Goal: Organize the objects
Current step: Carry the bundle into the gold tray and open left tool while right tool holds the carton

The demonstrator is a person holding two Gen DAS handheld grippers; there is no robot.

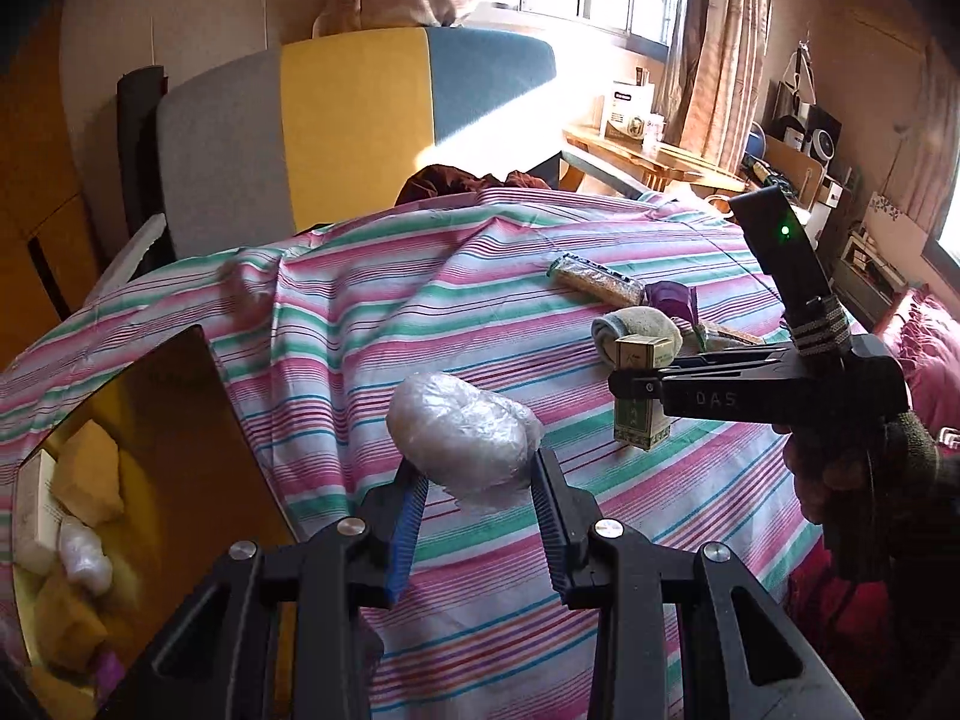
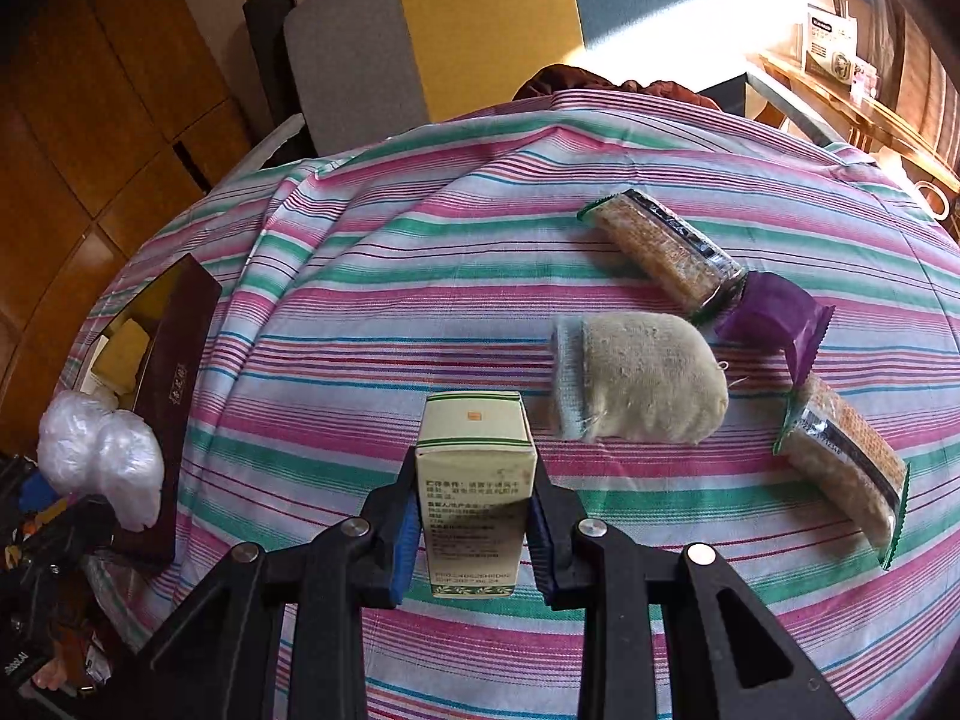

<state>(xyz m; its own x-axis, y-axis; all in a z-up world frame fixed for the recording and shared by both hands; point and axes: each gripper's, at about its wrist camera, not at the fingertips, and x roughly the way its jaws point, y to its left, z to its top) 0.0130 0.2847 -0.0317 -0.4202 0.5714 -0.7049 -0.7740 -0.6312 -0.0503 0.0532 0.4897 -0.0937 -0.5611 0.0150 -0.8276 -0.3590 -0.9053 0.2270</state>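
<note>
My left gripper [image 1: 477,480] is shut on a clear plastic-wrapped bundle [image 1: 462,429] and holds it above the striped cloth [image 1: 420,312], right of the open brown box [image 1: 150,438]. My right gripper [image 2: 474,513] is shut on a small cream and green carton [image 2: 474,480], held upright over the cloth [image 2: 420,276]. The carton also shows in the left wrist view [image 1: 639,384]. On the cloth lie a rolled grey sock [image 2: 636,387], a purple packet [image 2: 777,315] and two cracker packs [image 2: 666,249] [image 2: 846,462].
The brown box [image 2: 168,396] at the cloth's left edge holds yellow blocks and a wrapped bundle. A grey, yellow and blue chair [image 1: 336,120] stands behind the table. A wooden desk [image 1: 654,156] with clutter is at the back right, under the window.
</note>
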